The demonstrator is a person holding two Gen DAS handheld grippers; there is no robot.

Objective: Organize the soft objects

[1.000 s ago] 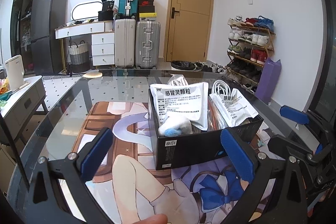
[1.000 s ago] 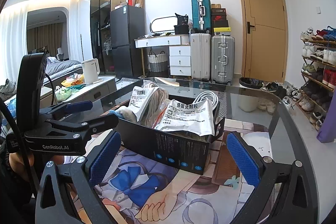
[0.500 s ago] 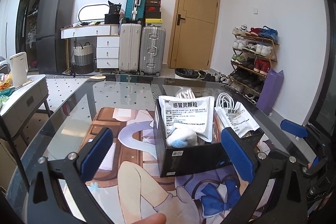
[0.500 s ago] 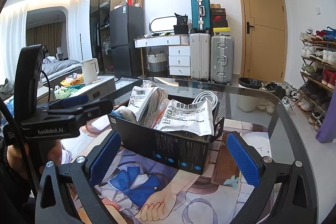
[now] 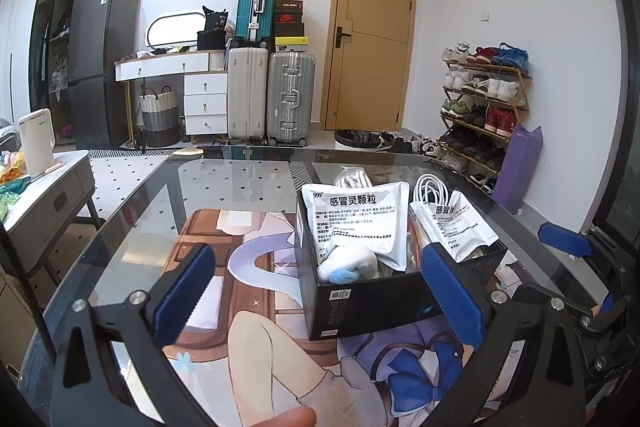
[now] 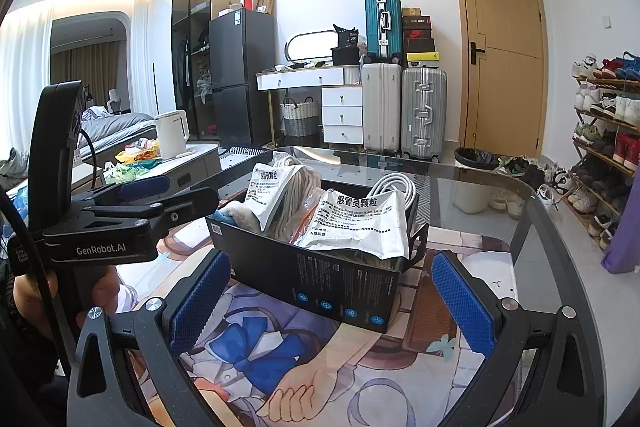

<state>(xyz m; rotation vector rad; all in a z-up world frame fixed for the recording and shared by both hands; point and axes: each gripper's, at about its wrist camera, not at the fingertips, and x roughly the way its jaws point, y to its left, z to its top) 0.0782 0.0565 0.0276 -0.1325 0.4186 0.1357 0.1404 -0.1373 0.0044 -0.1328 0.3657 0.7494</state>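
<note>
A black box (image 5: 372, 301) (image 6: 320, 283) stands on the glass table over an anime-print mat. It holds white medicine pouches (image 5: 356, 223) (image 6: 360, 223), a white and blue plush (image 5: 346, 265), a white cable coil (image 5: 430, 189) (image 6: 394, 185) and a beige bundle (image 6: 298, 197). My left gripper (image 5: 320, 299) is open and empty, just in front of the box. My right gripper (image 6: 330, 301) is open and empty, facing the box's long side. The left gripper's body (image 6: 104, 223) shows at the left of the right wrist view.
The glass table (image 5: 224, 183) has a rounded far edge. A low side table with a white kettle (image 5: 36, 143) stands to the left. Suitcases (image 5: 290, 97), a drawer unit, a door and a shoe rack (image 5: 484, 107) line the far walls.
My left gripper has drawn back and up a little, so the box looks smaller and lower in its view. My right gripper has held still. Both stay open.
</note>
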